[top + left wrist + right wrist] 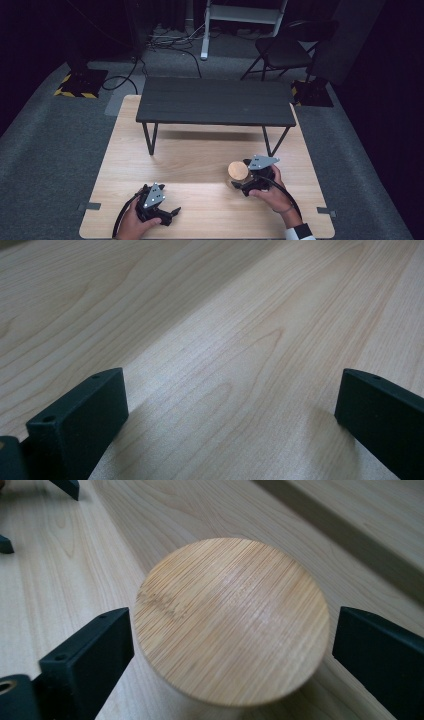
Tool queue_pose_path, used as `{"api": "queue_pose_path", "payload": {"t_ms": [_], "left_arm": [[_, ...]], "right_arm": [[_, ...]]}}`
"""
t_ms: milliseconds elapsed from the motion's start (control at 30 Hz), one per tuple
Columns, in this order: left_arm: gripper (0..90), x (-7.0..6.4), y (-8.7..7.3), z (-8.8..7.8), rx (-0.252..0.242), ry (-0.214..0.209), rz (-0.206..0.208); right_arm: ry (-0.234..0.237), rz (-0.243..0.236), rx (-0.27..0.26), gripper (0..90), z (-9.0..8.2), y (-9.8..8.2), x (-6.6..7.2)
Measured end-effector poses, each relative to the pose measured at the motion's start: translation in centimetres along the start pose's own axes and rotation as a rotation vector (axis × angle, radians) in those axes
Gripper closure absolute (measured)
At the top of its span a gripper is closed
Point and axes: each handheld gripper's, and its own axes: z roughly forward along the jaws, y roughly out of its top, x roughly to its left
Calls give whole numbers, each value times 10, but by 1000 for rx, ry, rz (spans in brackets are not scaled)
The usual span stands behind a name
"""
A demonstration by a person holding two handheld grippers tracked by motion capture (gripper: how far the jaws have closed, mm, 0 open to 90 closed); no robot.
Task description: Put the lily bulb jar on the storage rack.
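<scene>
A round bamboo lid (230, 620) tops a jar that stands on the light wooden table (195, 165), right of the middle. My right gripper (232, 635) is open, with one black jaw on each side of the lid and close to its rim. From above, the lid (238, 170) lies just left of the right gripper (241, 177) and the hand that holds it. My left gripper (172, 215) rests near the table's front left edge and points right. It is open, and the left gripper (230, 400) has only bare wood between its jaws.
A low black bench (215, 102) on thin legs stands across the far half of the table. Behind the table, on grey carpet, are a black folding chair (282, 50), cables and a white stand (205, 35).
</scene>
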Motion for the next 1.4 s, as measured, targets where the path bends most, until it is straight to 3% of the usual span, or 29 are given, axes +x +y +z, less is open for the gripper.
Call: {"api": "queue_pose_path", "payload": {"t_ms": [100,267,533,733,900,1033,1233,1400], "left_arm": [[5,0,0,0,0,0,0],[5,0,0,0,0,-1,1],[5,0,0,0,0,-1,0],[5,0,0,0,0,-1,0],[5,0,0,1,-1,1,-2],[5,0,0,1,-1,1,-2],[5,0,0,1,-1,1,-3],[5,0,0,1,0,1,-2]], "right_arm": [[12,7,15,96,8,1,-2],[39,24,-15,243,14,-4,-8],[3,43,14,248,11,5,-2],[-64,44,12,249,-12,15,13],[-91,70,-31,249,-41,30,13],[-128,58,-30,249,-62,48,14],[-141,54,-20,249,-80,75,6],[-128,79,-40,250,-92,91,-6]]}}
